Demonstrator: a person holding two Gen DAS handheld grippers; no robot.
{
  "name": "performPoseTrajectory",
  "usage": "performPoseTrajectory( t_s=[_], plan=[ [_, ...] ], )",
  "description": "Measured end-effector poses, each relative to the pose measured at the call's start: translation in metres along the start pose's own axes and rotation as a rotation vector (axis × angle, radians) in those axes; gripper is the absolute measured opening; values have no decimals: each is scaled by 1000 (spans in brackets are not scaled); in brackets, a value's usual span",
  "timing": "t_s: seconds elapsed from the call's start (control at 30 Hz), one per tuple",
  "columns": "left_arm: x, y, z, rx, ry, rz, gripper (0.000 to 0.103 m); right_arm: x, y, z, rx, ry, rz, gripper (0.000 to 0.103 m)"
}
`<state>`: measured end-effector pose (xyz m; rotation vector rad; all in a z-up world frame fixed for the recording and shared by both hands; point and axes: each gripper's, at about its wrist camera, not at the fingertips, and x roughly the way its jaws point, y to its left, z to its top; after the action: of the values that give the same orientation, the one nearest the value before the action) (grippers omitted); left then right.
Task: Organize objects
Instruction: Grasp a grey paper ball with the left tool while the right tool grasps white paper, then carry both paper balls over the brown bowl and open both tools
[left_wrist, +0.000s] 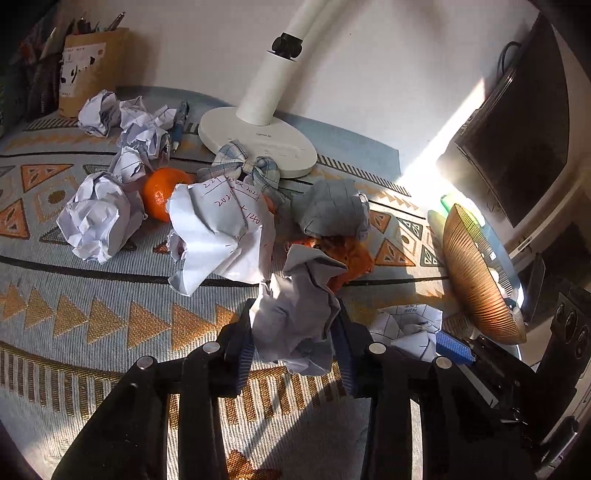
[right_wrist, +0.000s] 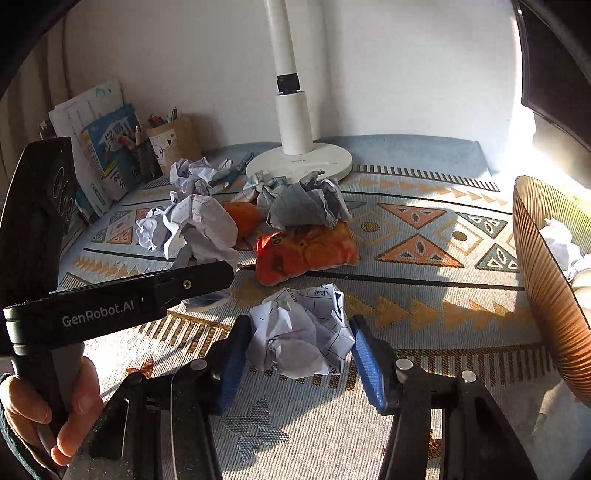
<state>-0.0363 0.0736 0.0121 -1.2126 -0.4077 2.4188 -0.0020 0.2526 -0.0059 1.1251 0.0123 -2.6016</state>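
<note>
My left gripper (left_wrist: 295, 350) is shut on a crumpled paper ball (left_wrist: 295, 321) above the patterned cloth. My right gripper (right_wrist: 297, 347) is shut on another crumpled paper ball (right_wrist: 301, 332), which also shows in the left wrist view (left_wrist: 410, 328). Several more paper balls (left_wrist: 98, 218) lie around an orange (left_wrist: 160, 194) and an orange snack bag (right_wrist: 306, 254). A ribbed brown bowl (right_wrist: 546, 295) at the right holds crumpled paper (right_wrist: 561, 240); it also shows in the left wrist view (left_wrist: 476, 280). The left gripper's body (right_wrist: 122, 306) crosses the right wrist view.
A white lamp base (left_wrist: 258, 144) and stem stand at the back with a plaid bow (left_wrist: 243, 170) in front. A pen (left_wrist: 179, 125), a pen holder (left_wrist: 92, 70) and books (right_wrist: 107, 155) are at the back left. A dark monitor (left_wrist: 517, 144) is at the right.
</note>
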Motion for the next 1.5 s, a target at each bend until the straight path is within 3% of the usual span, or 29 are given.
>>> performPoseTrajectory(
  t_s=[0.1,0.3,0.47,0.67,0.9,1.1,1.17,1.23,1.3,1.33,1.5],
  plan=[
    [-16,-8,-1,18,-20,-22,35,-21,-5,-7,8,-30,4,53],
    [-53,-55,7,113,-83,-59,35,-97,-30,-10,25,-159,-75,53],
    [-71,-128,26,247,-136,-120,35,-179,-71,-1,65,-319,-221,53],
    [-63,-221,42,424,-167,-196,35,-242,-144,-2,254,-434,-328,53],
    [-18,-273,37,504,-112,-258,35,-232,-211,-8,445,-403,-325,53],
    [31,-288,22,563,-49,-215,35,-198,-239,-11,488,-326,-348,54],
    [47,-293,17,582,-29,-185,40,-188,-245,-10,489,-316,-335,55],
    [57,-295,12,590,-11,-163,60,-179,-250,-11,488,-300,-311,60],
    [61,-293,10,583,-3,-154,84,-173,-255,-13,499,-292,-334,76],
    [61,-290,9,575,-13,-157,86,-173,-256,-14,503,-290,-343,82],
    [49,-272,9,552,-11,-156,86,-175,-247,-18,496,-292,-313,82]
  ],
)
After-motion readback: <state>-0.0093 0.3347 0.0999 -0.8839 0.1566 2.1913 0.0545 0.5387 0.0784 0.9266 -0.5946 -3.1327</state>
